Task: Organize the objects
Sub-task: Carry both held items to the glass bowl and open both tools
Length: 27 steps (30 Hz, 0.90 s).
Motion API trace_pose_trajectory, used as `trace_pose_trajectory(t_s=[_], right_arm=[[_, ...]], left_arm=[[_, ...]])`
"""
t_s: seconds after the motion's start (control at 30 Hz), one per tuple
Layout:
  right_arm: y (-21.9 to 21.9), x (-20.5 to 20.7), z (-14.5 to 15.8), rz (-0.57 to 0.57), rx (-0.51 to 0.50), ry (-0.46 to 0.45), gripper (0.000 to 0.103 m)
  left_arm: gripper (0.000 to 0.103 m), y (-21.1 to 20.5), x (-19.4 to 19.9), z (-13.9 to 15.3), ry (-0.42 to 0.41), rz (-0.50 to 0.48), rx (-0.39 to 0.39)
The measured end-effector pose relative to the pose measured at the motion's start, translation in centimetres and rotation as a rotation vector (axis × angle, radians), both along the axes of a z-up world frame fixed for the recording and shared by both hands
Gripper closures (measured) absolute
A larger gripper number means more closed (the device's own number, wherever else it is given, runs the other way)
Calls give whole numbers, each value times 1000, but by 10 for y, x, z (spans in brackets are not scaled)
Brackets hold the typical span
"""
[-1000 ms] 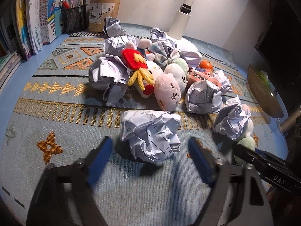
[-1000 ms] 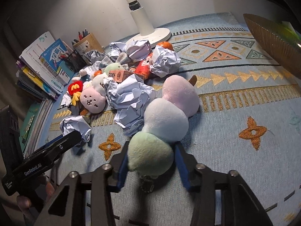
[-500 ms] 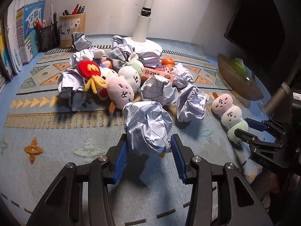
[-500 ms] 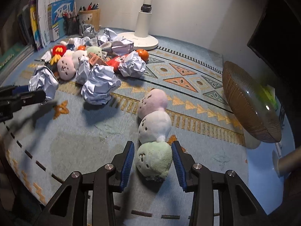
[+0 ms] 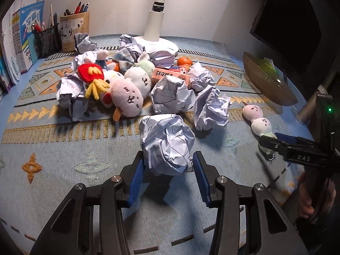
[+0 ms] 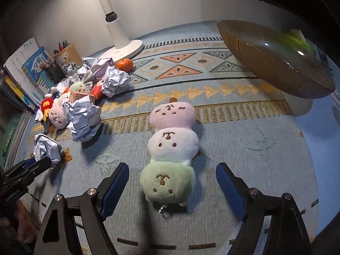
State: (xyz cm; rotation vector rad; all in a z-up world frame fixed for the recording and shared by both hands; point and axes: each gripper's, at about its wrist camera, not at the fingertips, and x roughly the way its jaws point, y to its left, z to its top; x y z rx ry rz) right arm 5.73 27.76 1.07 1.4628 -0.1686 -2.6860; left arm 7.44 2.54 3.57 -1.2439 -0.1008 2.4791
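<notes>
- Jaws of the left gripper (image 5: 168,171) are closed on a crumpled paper ball (image 5: 166,143), both blue pads pressed against its lower sides, with the ball bulging up and forward between them.
- Jaws of the right gripper (image 6: 172,188) have just been opening and now stand wide, their pads clear of the three-ball plush skewer (image 6: 171,148), which lies flat on the patterned desk mat (image 6: 255,140).
- Green end of that plush lies between the right jaws; its white and pink balls stretch straight ahead of them.
- Ahead and to the left of the right jaws sits a heap of paper balls and plush toys (image 6: 80,104), with a mandarin (image 6: 124,64) at its far edge by the white lamp base (image 6: 125,50).
- Ahead and to the right of the right jaws stands a ribbed brown bowl (image 6: 274,63).
</notes>
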Motion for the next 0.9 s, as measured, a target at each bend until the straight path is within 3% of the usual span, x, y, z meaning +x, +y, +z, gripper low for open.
trace_pose_trajectory(t_s=[0.07,0.13,0.23,0.4,0.47,0.7,0.77,0.8,0.9], right_arm=[[-10,-2,-5,4,94,5,49],[-7,1,1,18,81,44,55],[21,2,28,0,-31,118,56],[99,-8,89,-216,-25,309,55],[131,-18,100,-318,-28,335,55],[203,-50,95,-457,-121,279,54],[218,-54,92,-459,-163,276,44],[223,-55,91,-473,-154,270,33],[232,-58,93,-472,-104,268,32]], left_arm=[[61,9,-3,10,14,-18,-8],[61,22,-9,23,28,-48,-4],[61,50,-25,51,68,-113,-11],[61,136,-67,107,158,-262,38],[61,179,-85,118,155,-331,79],[59,298,-132,95,78,-468,106],[41,316,-140,84,54,-501,91],[30,319,-143,79,51,-486,88],[29,309,-150,71,18,-453,105]])
